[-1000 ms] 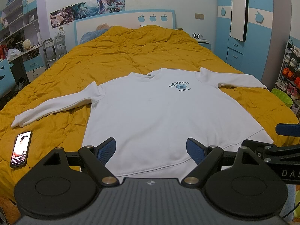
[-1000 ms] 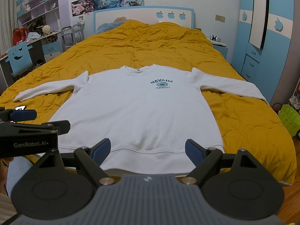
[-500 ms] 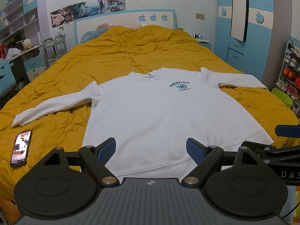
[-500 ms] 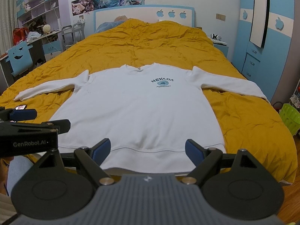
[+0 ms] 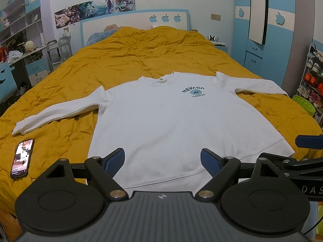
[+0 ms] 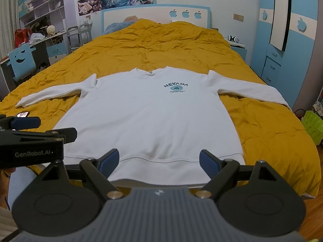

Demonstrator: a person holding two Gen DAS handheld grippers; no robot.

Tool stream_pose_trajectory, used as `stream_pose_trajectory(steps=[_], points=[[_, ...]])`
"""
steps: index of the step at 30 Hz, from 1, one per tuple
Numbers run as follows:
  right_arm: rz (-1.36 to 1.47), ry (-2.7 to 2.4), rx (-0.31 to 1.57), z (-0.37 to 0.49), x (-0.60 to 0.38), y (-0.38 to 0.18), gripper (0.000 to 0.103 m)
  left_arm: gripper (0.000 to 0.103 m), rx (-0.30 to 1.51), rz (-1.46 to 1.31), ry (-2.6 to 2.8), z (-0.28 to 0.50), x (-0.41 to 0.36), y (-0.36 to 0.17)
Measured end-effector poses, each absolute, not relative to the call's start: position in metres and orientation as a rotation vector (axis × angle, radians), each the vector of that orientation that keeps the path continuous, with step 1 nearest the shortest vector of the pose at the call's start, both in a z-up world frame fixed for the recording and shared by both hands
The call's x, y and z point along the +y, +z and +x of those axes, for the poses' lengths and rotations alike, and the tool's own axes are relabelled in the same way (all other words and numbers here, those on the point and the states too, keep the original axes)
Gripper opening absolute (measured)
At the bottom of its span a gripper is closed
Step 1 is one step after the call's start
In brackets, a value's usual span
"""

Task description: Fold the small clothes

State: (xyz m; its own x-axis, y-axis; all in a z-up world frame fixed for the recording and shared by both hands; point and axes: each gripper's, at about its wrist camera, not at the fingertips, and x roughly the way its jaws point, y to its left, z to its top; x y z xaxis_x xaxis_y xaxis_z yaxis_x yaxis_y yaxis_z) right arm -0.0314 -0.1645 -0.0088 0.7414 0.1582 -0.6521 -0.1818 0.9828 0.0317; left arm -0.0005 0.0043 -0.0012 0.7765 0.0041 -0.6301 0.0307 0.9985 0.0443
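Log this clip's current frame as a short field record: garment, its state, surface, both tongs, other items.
garment: white sweatshirt with NEVADA print
state: flat, front up, both sleeves spread out, unfolded
surface: yellow quilt on the bed
left tongs: open, empty, at the hem
right tongs: open, empty, at the hem
other items: phone, screen lit, on the quilt left of the sweatshirt; green basket on the floor to the right
fold progress: not begun
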Motion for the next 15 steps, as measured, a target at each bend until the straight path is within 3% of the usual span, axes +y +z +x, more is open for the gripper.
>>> stream_pose_trajectory(steps=[15], points=[[-0.034,0.188,0.716,-0.0311,-0.1611,-0.0115,0.083,0.099,0.682,0.052,-0.015,-0.0003,0.0044,-0.0011]])
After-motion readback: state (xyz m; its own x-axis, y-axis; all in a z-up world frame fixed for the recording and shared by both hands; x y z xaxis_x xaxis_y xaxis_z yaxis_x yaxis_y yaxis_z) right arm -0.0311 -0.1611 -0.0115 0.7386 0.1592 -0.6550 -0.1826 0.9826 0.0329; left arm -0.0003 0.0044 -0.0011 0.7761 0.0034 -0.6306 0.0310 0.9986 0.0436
